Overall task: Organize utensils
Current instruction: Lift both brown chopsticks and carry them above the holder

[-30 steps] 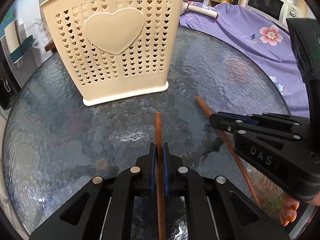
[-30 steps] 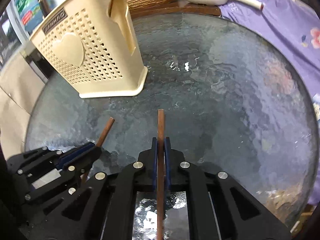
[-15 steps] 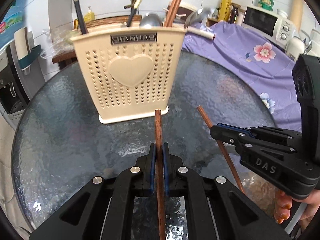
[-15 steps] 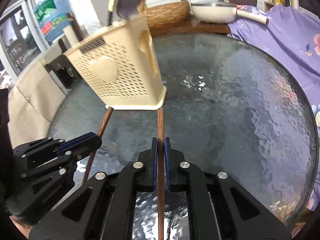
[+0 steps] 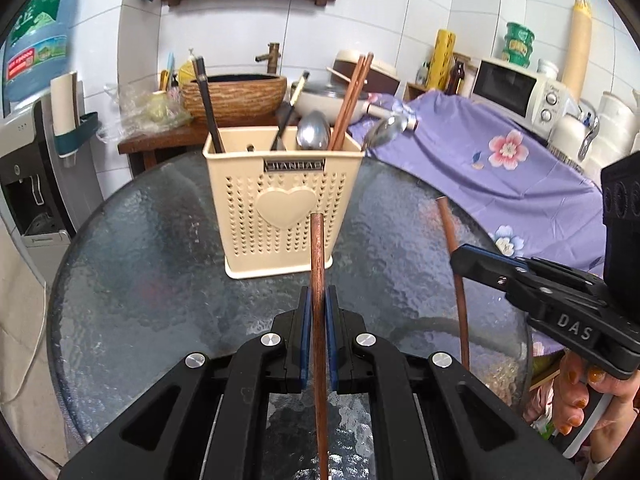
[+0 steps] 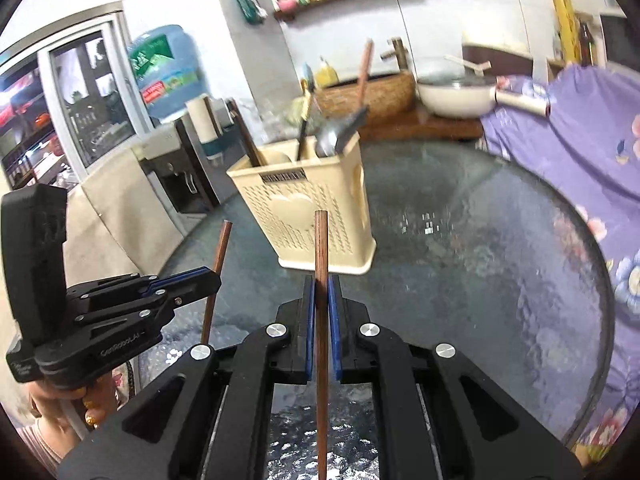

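My left gripper [image 5: 317,300] is shut on a brown wooden chopstick [image 5: 317,248] that points at the cream utensil holder [image 5: 284,208] on the round glass table [image 5: 140,264]. My right gripper [image 6: 321,292] is shut on a second chopstick [image 6: 320,240], also seen in the left wrist view [image 5: 452,240]. The right gripper shows at the right of the left wrist view [image 5: 472,260]; the left gripper shows at the left of the right wrist view [image 6: 204,280]. The holder [image 6: 316,216] has chopsticks and spoons standing in it. Both grippers are raised above the table, short of the holder.
A purple flowered cloth [image 5: 500,160] covers a surface to the right, with a microwave [image 5: 516,88] behind. A pan [image 6: 456,92] and a woven basin [image 5: 236,92] stand beyond the table. A water dispenser [image 5: 28,140] is on the left.
Both grippers have lifted and tilted up with their chopsticks. The holder now looks farther off and its top with the standing utensils has come into view.
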